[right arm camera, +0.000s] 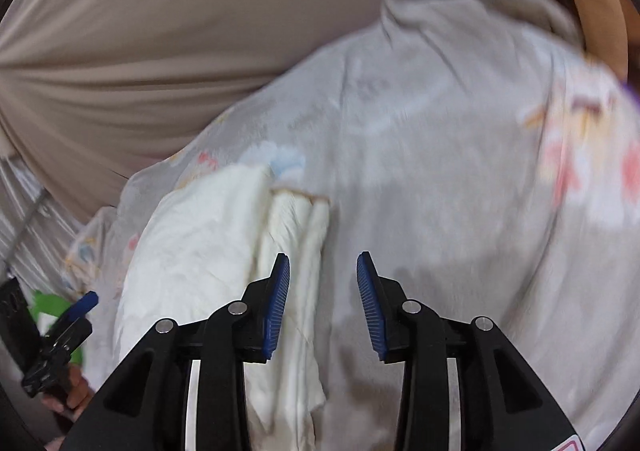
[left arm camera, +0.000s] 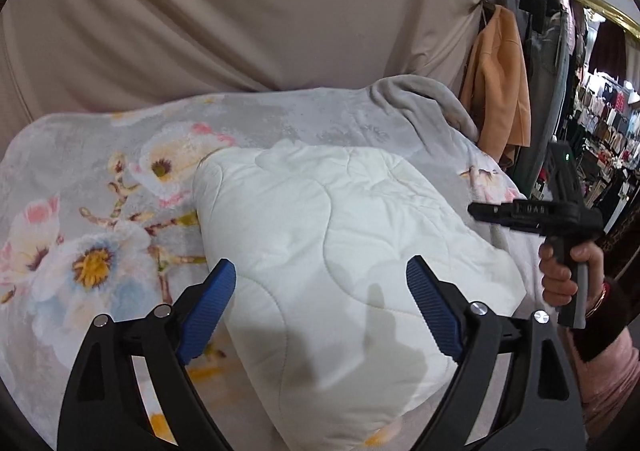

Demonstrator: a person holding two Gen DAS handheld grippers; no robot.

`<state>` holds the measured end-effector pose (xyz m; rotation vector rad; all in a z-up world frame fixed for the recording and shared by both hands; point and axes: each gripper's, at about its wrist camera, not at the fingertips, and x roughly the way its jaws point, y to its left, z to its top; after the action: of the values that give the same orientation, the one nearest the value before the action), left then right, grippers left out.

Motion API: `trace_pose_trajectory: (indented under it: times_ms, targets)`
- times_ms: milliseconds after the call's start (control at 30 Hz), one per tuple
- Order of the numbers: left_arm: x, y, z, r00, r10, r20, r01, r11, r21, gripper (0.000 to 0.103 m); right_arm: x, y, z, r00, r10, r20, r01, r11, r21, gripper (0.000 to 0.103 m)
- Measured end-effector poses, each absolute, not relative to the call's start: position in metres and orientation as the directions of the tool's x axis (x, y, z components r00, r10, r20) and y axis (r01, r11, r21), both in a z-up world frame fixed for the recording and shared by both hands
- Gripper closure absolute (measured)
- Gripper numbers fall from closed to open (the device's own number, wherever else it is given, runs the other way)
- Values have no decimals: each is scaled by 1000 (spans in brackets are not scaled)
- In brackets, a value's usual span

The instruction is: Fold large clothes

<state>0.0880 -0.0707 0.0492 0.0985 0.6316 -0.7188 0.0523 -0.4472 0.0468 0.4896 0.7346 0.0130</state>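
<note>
A white quilted garment lies folded into a thick pad on a grey floral blanket. My left gripper hovers over its near half, jaws wide open with nothing between the blue pads. In the same view my right gripper is held by a hand just beyond the pad's right edge. From the right wrist view, my right gripper stands open and empty above the stacked edge of the white garment and the blanket. The left gripper shows at lower left.
A beige draped cloth hangs behind the blanket. An orange coat hangs at the right, with shop racks of goods beyond it. The blanket bunches into a grey roll at its far right corner.
</note>
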Motion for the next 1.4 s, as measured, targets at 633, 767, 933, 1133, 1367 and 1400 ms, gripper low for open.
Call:
trace_pose_trajectory:
  times_ms: [633,767,933,1133,1367,1400]
  targets:
    - [96,-89,14,545,-534,-646,618,777,-120,10,71,-410,19,627,377,-682,19,868,497,69]
    - [94,-95,15,554,-512,-657,615,783,-92,10,55,-393,47,685,386,-618,-83,884,460,94]
    - [87,-106,12,590,-487,-644,617,786,-29,9,72,-402,15,639,283,-715,15,925,379,95]
    - [84,-114,8,627,-444,-640,600,799,34,9,59,-411,38,696,237,-678,57,922,382,83]
    - [84,-113,9,629,-437,-643,595,803,37,9,54,-370,65,730,248,-637,-46,947,317,59]
    - [84,-113,9,630,-434,-644,594,803,40,9,60,-361,56,711,212,-670,-25,960,278,64]
